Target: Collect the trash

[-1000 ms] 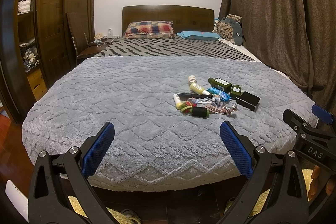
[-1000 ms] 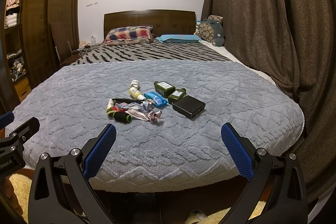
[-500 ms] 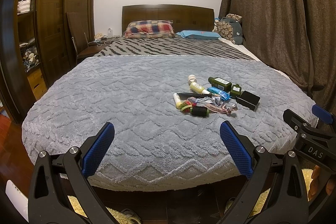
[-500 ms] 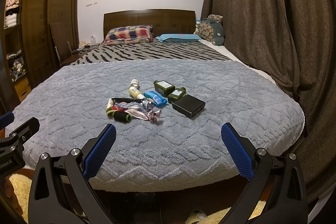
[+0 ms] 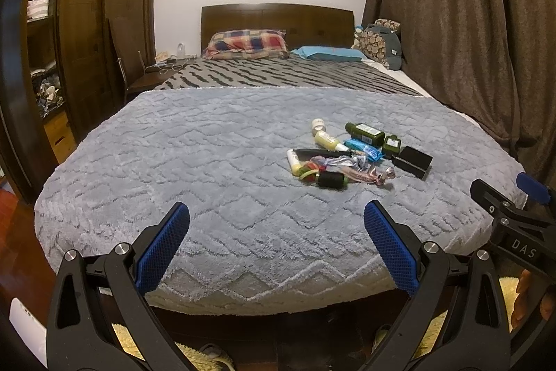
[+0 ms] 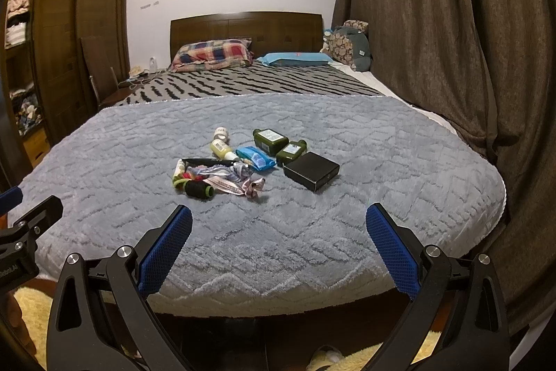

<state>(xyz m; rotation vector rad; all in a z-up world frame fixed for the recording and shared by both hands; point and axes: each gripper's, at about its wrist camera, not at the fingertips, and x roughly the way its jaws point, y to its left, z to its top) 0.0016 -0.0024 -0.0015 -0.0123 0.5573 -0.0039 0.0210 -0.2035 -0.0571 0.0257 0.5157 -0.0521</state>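
A small heap of items lies on the grey blanket (image 5: 208,162) of the bed: a black box (image 6: 311,170), two dark green bottles (image 6: 270,140), a blue packet (image 6: 256,159), a yellowish bottle (image 6: 221,148), a black roll (image 6: 198,189) and crumpled wrappers (image 6: 229,179). The heap also shows in the left wrist view (image 5: 347,159), right of centre. My left gripper (image 5: 276,249) is open and empty at the foot of the bed. My right gripper (image 6: 278,249) is open and empty, also short of the heap. The right gripper's edge shows in the left wrist view (image 5: 507,218).
A wooden headboard (image 5: 276,23) with a plaid pillow (image 5: 246,44) and a blue pillow (image 5: 326,54) stands at the far end. Brown curtains (image 6: 434,40) hang on the right. A wooden wardrobe (image 5: 87,23) and a chair (image 5: 135,72) stand at the left. Fluffy yellow rug (image 6: 365,360) lies below.
Both views have crept slightly closer to the bed. Both grippers stay open and the heap has not moved.
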